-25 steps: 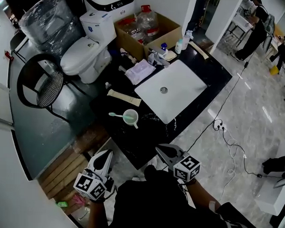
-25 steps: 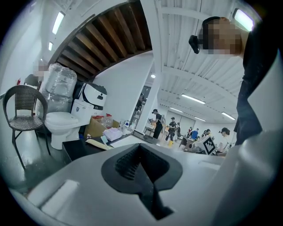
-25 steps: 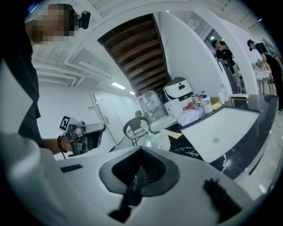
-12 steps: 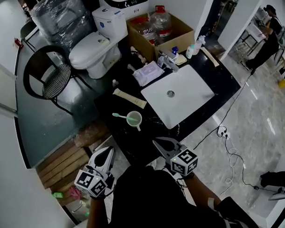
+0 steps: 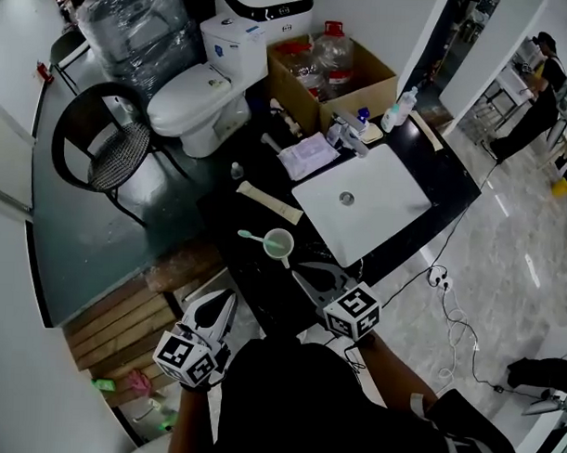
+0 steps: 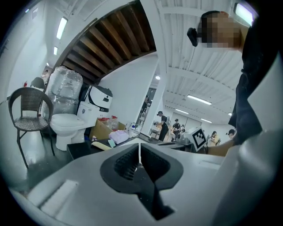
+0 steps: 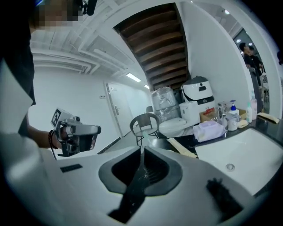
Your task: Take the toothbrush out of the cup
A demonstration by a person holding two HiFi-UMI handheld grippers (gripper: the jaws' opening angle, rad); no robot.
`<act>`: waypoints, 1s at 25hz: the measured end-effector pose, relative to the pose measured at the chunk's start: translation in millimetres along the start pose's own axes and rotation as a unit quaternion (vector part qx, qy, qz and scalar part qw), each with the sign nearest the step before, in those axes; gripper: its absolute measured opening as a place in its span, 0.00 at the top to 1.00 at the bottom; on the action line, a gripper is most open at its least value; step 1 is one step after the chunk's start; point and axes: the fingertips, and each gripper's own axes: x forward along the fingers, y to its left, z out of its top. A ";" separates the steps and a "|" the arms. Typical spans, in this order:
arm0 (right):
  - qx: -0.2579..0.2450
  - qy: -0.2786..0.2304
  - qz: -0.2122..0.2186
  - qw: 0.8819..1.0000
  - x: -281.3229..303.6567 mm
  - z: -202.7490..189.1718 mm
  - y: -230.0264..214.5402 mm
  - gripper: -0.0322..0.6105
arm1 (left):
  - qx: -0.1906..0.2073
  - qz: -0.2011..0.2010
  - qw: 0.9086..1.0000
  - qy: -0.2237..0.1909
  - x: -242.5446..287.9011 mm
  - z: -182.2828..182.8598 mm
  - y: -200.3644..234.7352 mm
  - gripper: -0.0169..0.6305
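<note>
Just beyond the right claw [image 5: 300, 272], the nearer one, the cup [image 5: 279, 246] is being carried by the black table [image 5: 260, 274], its toothbrush [image 5: 251, 236] pointing leftward over the rim, while that claw and the left claw [image 5: 226, 299] are being held closed and empty.

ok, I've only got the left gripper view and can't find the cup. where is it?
Observer: The cup stands on the black counter, near its front edge, left of the sink in the head view.
Operator: toothbrush in it?
Observer: Yes, the toothbrush sticks out over the rim, leaning left.
Operator: and the right gripper?
Observer: The right gripper is shut on nothing, just short of the cup and not touching it.
</note>
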 end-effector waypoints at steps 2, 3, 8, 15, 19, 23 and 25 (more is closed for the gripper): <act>-0.011 0.007 -0.002 1.000 9.7 0.2 -3.4 0.93 | -0.006 -0.003 1.000 -0.007 1.0 3.9 2.3 0.94; -0.019 0.013 -0.004 1.000 14.6 0.1 -5.6 0.93 | -0.002 -0.001 1.000 -0.007 2.0 5.2 3.8 0.94; -0.028 0.025 -0.003 0.999 38.6 2.7 -10.3 0.92 | 0.010 0.005 1.000 0.003 0.4 4.3 10.8 0.93; -0.022 0.023 0.006 0.999 58.9 11.5 -15.9 0.91 | 0.010 0.010 1.000 0.004 0.9 6.5 21.7 0.93; -0.039 0.038 0.013 0.998 69.6 9.8 -18.2 0.86 | 0.007 0.008 1.000 0.011 7.3 2.8 25.6 0.93; -0.066 0.061 0.019 0.996 83.3 5.7 -18.4 0.83 | 0.004 0.009 1.000 0.010 11.8 2.5 28.8 0.92; -0.081 0.074 0.023 0.994 91.5 3.9 -18.2 0.82 | 0.000 0.011 1.000 0.010 13.3 1.5 32.4 0.92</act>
